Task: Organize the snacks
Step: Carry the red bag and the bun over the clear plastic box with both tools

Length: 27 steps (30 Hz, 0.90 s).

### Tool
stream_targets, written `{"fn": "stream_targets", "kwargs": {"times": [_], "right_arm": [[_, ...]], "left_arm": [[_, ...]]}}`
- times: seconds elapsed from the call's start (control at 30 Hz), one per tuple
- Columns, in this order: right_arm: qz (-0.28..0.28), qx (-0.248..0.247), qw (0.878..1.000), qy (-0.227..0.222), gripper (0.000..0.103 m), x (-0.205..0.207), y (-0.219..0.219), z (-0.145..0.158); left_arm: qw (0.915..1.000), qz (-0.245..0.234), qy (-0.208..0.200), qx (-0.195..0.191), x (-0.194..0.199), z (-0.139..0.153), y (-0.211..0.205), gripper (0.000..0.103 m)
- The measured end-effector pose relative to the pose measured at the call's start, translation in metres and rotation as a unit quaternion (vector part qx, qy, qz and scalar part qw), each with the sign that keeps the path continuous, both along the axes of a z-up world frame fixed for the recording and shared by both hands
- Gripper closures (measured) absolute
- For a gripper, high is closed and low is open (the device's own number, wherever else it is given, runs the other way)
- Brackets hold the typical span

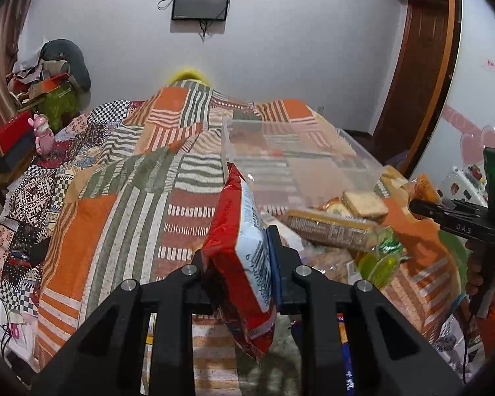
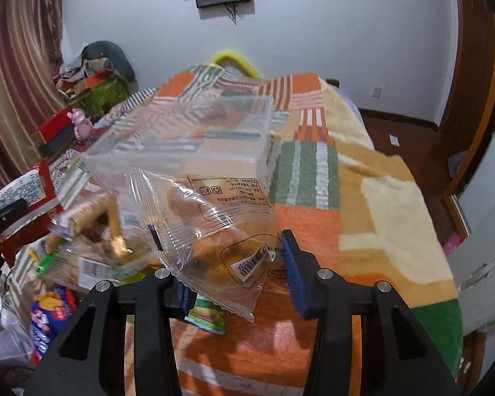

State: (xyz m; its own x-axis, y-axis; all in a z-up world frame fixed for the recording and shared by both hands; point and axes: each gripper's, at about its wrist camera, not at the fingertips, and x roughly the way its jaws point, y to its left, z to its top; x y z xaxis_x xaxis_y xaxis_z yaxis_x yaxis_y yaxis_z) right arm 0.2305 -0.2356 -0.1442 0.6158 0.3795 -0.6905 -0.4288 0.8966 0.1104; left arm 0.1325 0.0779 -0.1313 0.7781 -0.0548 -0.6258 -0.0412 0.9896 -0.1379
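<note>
My left gripper (image 1: 239,247) is shut on a red snack bag (image 1: 244,250) with a white barcode panel, held upright above the bed. My right gripper (image 2: 237,264) is shut on a clear bag of brown pastries (image 2: 214,231), lifted off the blanket. The right gripper (image 1: 458,217) also shows at the right edge of the left wrist view. A clear plastic bin (image 1: 290,158) stands on the bed ahead; in the right wrist view the clear bin (image 2: 188,138) sits just beyond the held bag. The red bag (image 2: 23,194) appears at the far left of the right wrist view.
A pile of snacks (image 1: 340,224) lies on the patchwork blanket (image 1: 122,171) beside the bin, with more packets (image 2: 92,250) left of my right gripper. Boxes and a pink toy (image 1: 43,132) crowd the far left. A wardrobe (image 2: 491,231) stands at right.
</note>
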Motion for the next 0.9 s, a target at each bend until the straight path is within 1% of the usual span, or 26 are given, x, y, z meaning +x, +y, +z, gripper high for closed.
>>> {"fn": "stream_targets", "kwargs": {"times": [0.1, 0.27, 0.5, 0.6, 0.8, 0.9], "right_arm": [[0.007, 0.004, 1.0, -0.015, 0.062, -0.001, 0.007, 0.01], [0.019, 0.013, 0.999, -0.028, 0.062, 0.002, 0.018, 0.02], [0.029, 0.028, 0.998, -0.05, 0.062, 0.015, 0.035, 0.033], [0.032, 0.03, 0.997, -0.056, 0.062, 0.021, 0.043, 0.036], [0.028, 0.029, 0.998, -0.055, 0.062, 0.043, 0.054, 0.033], [0.024, 0.027, 0.998, -0.05, 0.062, 0.052, 0.057, 0.029]], "left_arm": [[0.9999, 0.002, -0.01, 0.007, 0.001, 0.007, -0.004, 0.08], [0.9994, -0.006, -0.034, 0.008, 0.008, 0.023, -0.011, 0.081], [0.9975, -0.016, -0.068, 0.009, 0.033, 0.046, -0.017, 0.081], [0.997, -0.019, -0.075, 0.001, 0.051, 0.052, -0.017, 0.081], [0.9968, -0.022, -0.076, -0.013, 0.082, 0.051, -0.017, 0.081], [0.9974, -0.024, -0.068, 0.003, 0.1, 0.044, -0.023, 0.081]]}}
